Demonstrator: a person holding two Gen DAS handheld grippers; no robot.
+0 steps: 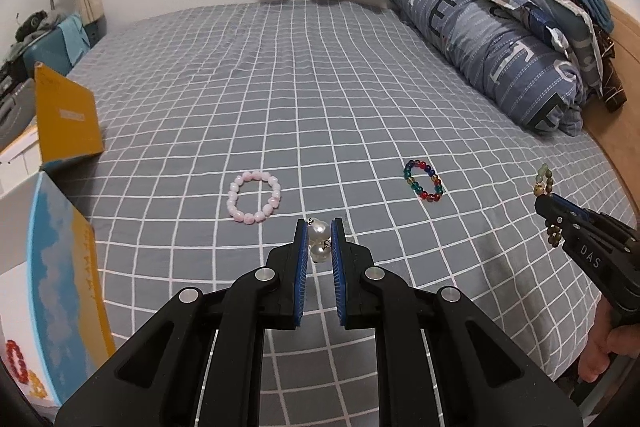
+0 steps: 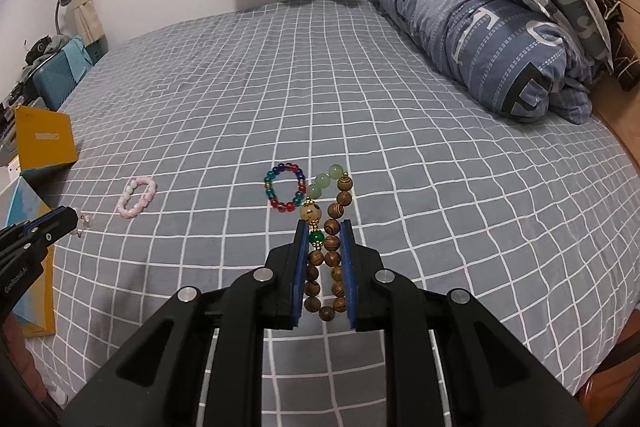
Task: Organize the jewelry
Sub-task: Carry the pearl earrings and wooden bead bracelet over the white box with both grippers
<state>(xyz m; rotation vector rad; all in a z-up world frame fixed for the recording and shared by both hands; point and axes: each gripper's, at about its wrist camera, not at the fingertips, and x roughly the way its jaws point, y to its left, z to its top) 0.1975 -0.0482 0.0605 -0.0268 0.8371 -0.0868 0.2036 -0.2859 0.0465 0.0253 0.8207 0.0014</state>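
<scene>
My left gripper point(image 1: 319, 227) is shut on a white pearl piece point(image 1: 319, 241), held just above the bed; it also shows at the left edge of the right wrist view point(image 2: 74, 223). My right gripper point(image 2: 324, 227) is shut on a brown wooden bead bracelet point(image 2: 334, 247) with green and cream beads; it shows at the right of the left wrist view point(image 1: 546, 201). A pink bead bracelet point(image 1: 254, 196) point(image 2: 137, 202) and a multicoloured bead bracelet point(image 1: 423, 180) point(image 2: 285, 188) lie flat on the grey checked bedsheet point(image 1: 320, 87).
An open yellow-and-blue box point(image 1: 68, 267) stands at the bed's left edge, with red and orange beads point(image 1: 16, 367) inside. Rolled blue bedding and pillows point(image 1: 500, 39) lie along the right. A wooden bed frame point(image 1: 612, 131) runs behind them. Clutter sits at the far left.
</scene>
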